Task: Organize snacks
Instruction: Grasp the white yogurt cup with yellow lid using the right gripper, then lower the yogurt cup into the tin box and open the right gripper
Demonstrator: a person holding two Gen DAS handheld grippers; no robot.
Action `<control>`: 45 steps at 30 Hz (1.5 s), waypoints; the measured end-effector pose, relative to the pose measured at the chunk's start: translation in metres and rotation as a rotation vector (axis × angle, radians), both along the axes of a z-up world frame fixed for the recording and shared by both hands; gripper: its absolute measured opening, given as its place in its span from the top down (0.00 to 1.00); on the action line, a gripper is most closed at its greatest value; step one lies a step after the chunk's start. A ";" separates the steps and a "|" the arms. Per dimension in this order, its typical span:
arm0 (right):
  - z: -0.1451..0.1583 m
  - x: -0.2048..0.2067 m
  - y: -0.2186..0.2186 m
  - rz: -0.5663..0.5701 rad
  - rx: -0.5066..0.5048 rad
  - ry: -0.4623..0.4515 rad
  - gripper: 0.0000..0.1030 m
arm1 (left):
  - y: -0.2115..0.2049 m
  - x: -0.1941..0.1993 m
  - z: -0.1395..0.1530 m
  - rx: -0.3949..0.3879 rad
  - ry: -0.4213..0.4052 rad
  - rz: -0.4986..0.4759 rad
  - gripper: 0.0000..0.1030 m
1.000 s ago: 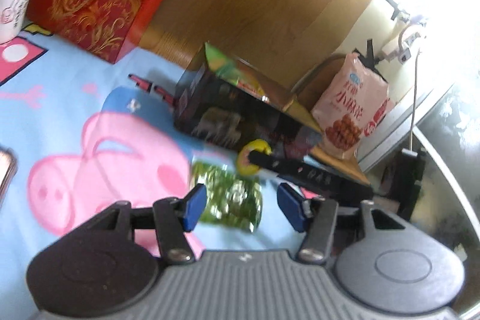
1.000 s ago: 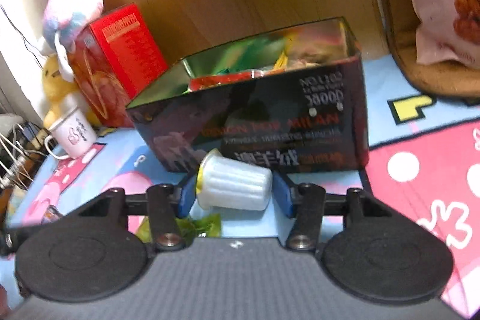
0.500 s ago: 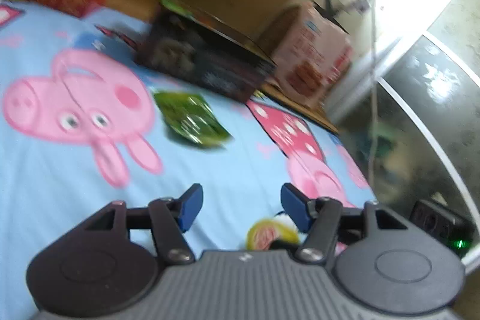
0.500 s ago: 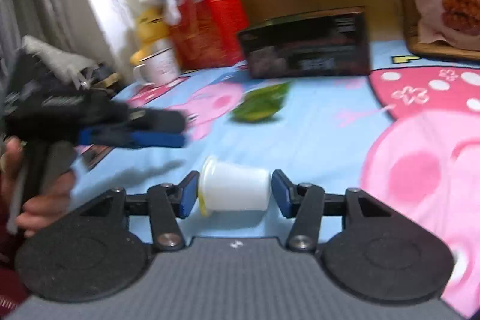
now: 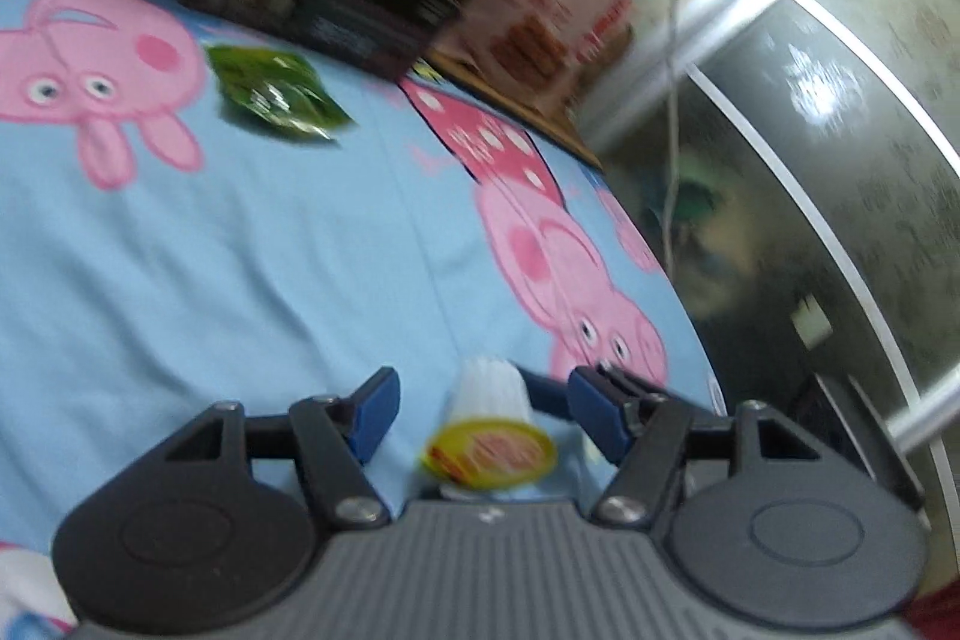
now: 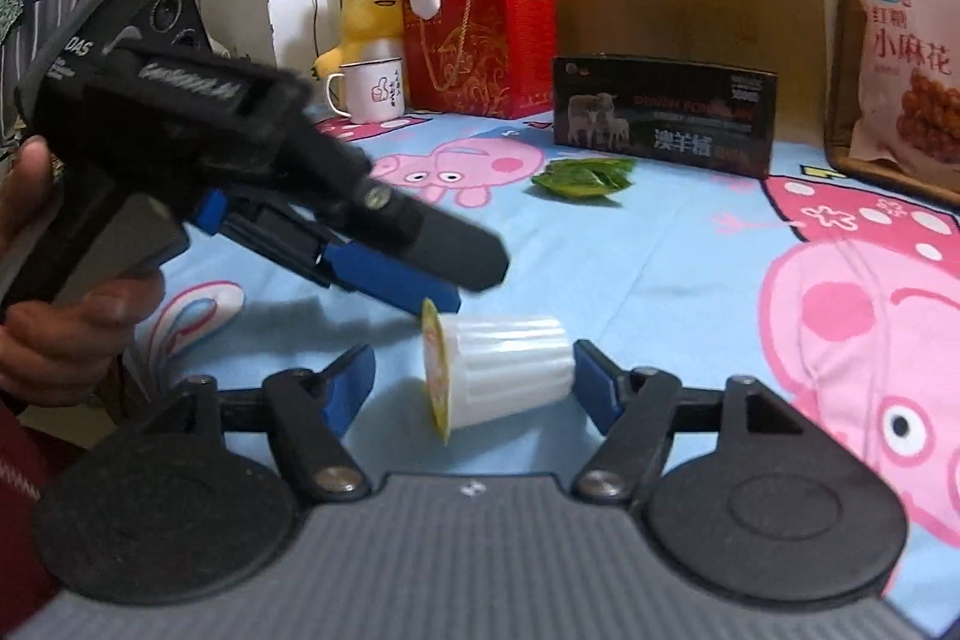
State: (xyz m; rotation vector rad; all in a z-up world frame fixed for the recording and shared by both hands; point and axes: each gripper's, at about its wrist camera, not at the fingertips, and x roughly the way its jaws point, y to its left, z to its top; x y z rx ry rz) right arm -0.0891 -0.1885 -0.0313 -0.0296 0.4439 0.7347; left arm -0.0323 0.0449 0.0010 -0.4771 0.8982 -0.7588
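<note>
Fingers (image 6: pixel 591 388) just spread, freeing jelly cup (image 6: pixel 504 370) near dark box (image 6: pixel 663 124)

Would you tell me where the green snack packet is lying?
The green snack packet lies flat on the blue sheet, just before the dark box, centre in the right wrist view.

The left wrist view is smeared by motion blur: the dark box (image 5: pixel 318 4) and pink bag (image 5: pixel 540 22) are softened, and only the gripper body at the bottom is rendered sharply. Strong daylight is admitted from the upper right, where the picture is blown out to white, and glare is thrown across the glossy panel (image 5: pixel 870 130). The right wrist view is evenly and softly lit and mostly crisp; the left gripper (image 6: pixel 438 280) is slightly blurred. A soft shadow is cast on the sheet (image 6: pixel 630 268) beneath it. Straight lines are bowed towards the edges in both views.
</note>
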 end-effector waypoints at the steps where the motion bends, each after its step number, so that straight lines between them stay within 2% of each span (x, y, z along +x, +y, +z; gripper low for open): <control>1: -0.001 -0.003 -0.003 -0.007 -0.001 -0.004 0.29 | -0.004 -0.002 -0.001 0.003 0.003 -0.020 0.38; 4: -0.003 -0.011 -0.012 -0.031 0.005 -0.008 0.29 | -0.013 -0.007 -0.005 0.004 0.006 -0.064 0.42; 5: -0.004 -0.012 -0.016 -0.033 0.014 -0.006 0.29 | -0.014 -0.007 -0.006 -0.001 0.011 -0.076 0.49; 6: -0.004 -0.014 -0.018 -0.029 0.021 -0.005 0.35 | -0.015 -0.006 -0.007 -0.009 0.017 -0.083 0.52; 7: -0.005 -0.015 -0.019 -0.029 0.025 -0.007 0.45 | -0.015 -0.004 -0.009 -0.015 0.025 -0.087 0.57; 10: -0.002 -0.013 -0.017 -0.021 0.017 -0.006 0.46 | -0.014 0.000 -0.008 -0.022 0.031 -0.086 0.58; 15: 0.014 0.004 -0.007 0.002 0.020 -0.019 0.46 | -0.002 0.011 0.011 -0.018 -0.025 -0.042 0.58; 18: 0.032 0.037 0.003 0.020 0.027 -0.028 0.46 | 0.011 0.036 0.027 -0.031 -0.052 0.020 0.58; 23: 0.074 0.117 0.022 0.053 0.095 -0.044 0.46 | 0.035 0.107 0.067 -0.041 -0.126 0.155 0.57; 27: 0.103 0.185 0.050 0.031 0.094 -0.075 0.46 | 0.043 0.170 0.089 0.013 -0.179 0.253 0.52; 32: 0.108 0.256 0.077 -0.006 0.065 -0.063 0.46 | 0.046 0.237 0.083 0.106 -0.181 0.344 0.51; 35: 0.099 0.278 0.086 -0.045 0.036 -0.068 0.44 | 0.045 0.258 0.072 0.141 -0.162 0.387 0.51; 37: 0.097 0.281 0.084 -0.072 0.031 -0.071 0.38 | 0.047 0.261 0.068 0.138 -0.159 0.404 0.51; 39: 0.097 0.275 0.072 -0.095 0.071 -0.059 0.38 | 0.053 0.251 0.069 0.106 -0.173 0.402 0.49; 43: 0.098 0.238 0.031 -0.095 0.190 -0.039 0.39 | 0.071 0.206 0.073 0.056 -0.217 0.408 0.46; 45: 0.089 0.218 0.016 -0.060 0.227 0.019 0.39 | 0.080 0.186 0.070 0.030 -0.209 0.407 0.45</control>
